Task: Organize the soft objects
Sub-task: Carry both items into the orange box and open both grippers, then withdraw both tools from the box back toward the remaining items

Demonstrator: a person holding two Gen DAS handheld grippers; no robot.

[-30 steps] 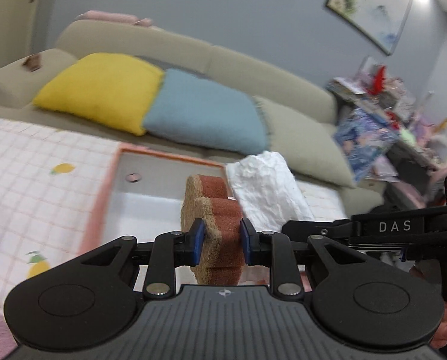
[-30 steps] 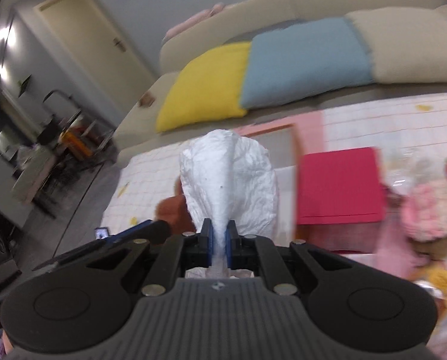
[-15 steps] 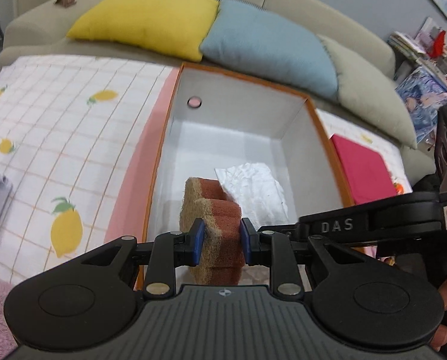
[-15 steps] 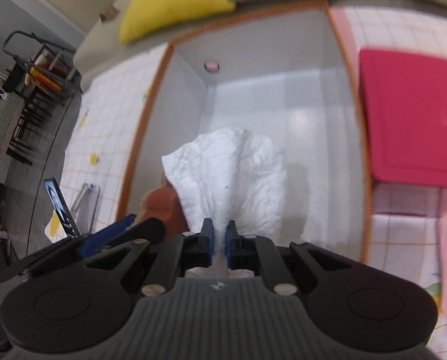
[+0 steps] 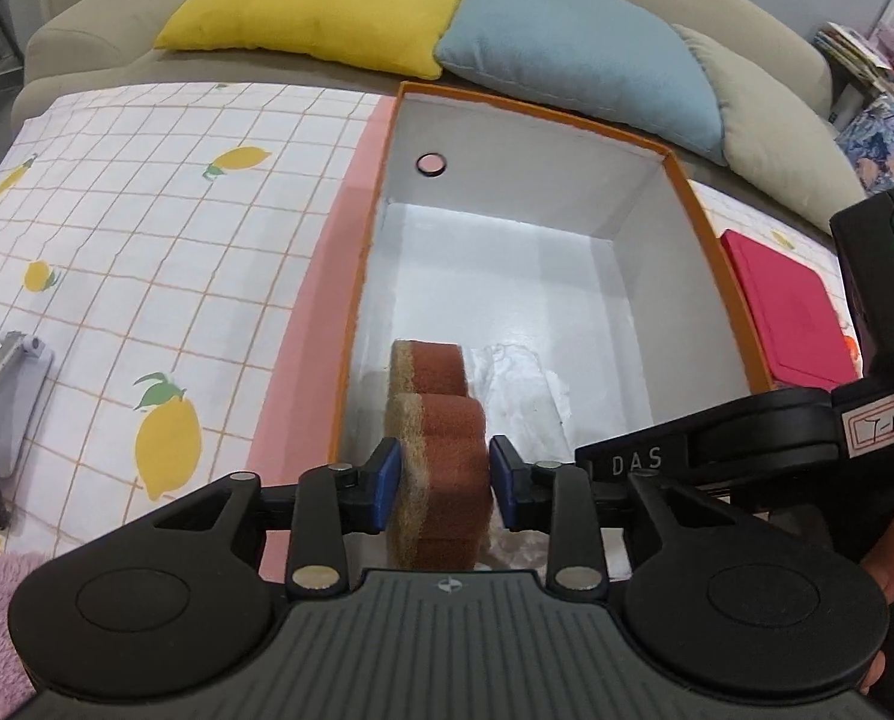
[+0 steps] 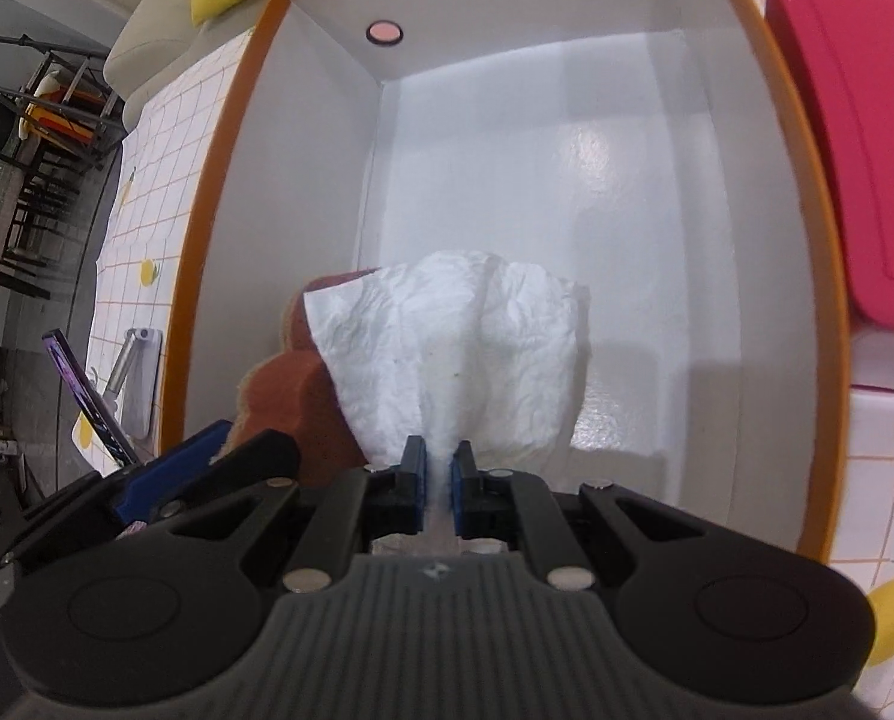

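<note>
My left gripper (image 5: 444,480) is shut on a brown scouring sponge (image 5: 438,420) and holds it low inside the near left part of an open orange-rimmed box (image 5: 705,228) with white walls. My right gripper (image 6: 438,483) is shut on a crumpled white tissue (image 6: 459,360) just right of the sponge (image 6: 291,396), also inside the box (image 6: 207,192). The tissue shows in the left wrist view (image 5: 519,396) beside the sponge. The box floor beyond both is bare.
The box stands on a lemon-print tablecloth (image 5: 147,252). A red lid (image 5: 789,312) lies to its right. A phone on a stand (image 5: 9,396) is at the left. Yellow (image 5: 321,6) and blue (image 5: 573,48) cushions lie on the sofa behind.
Both grippers have come down from above the box into it, carrying the sponge and the tissue. Both stay clamped on their loads.
</note>
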